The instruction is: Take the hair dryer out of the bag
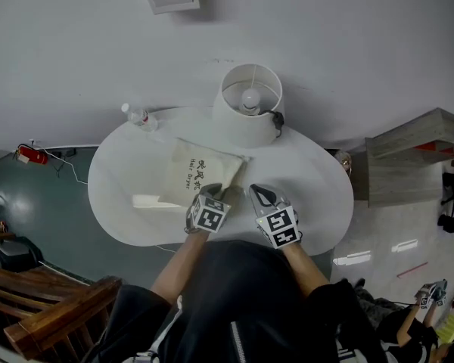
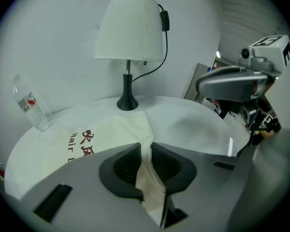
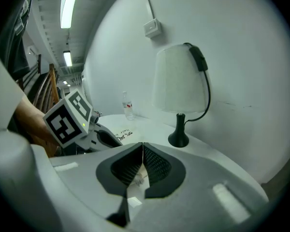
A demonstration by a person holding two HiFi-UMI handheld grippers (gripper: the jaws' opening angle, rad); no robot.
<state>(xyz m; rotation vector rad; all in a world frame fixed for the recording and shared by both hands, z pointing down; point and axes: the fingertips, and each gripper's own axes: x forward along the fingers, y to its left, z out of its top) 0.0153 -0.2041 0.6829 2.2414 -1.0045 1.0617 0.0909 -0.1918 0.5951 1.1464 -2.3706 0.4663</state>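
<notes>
Left gripper (image 2: 149,151): the black ribbed pads are clamped on a fold of the cream cloth bag (image 2: 106,137).
Right gripper (image 3: 142,151): the jaws are pressed together; a pale scrap between the pads cannot be identified.
Pose: both are held side by side, tilted downward.
Bag: laid flat on the round white table (image 1: 303,172), before the lamp (image 1: 248,104).

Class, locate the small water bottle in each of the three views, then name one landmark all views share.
Head view: water bottle upper left of centre, at the table's far rim.
Left gripper view: far left, on the table.
Right gripper view: small, just left of centre.
Shared landmark: white table lamp, right of the bottle in every view.
</notes>
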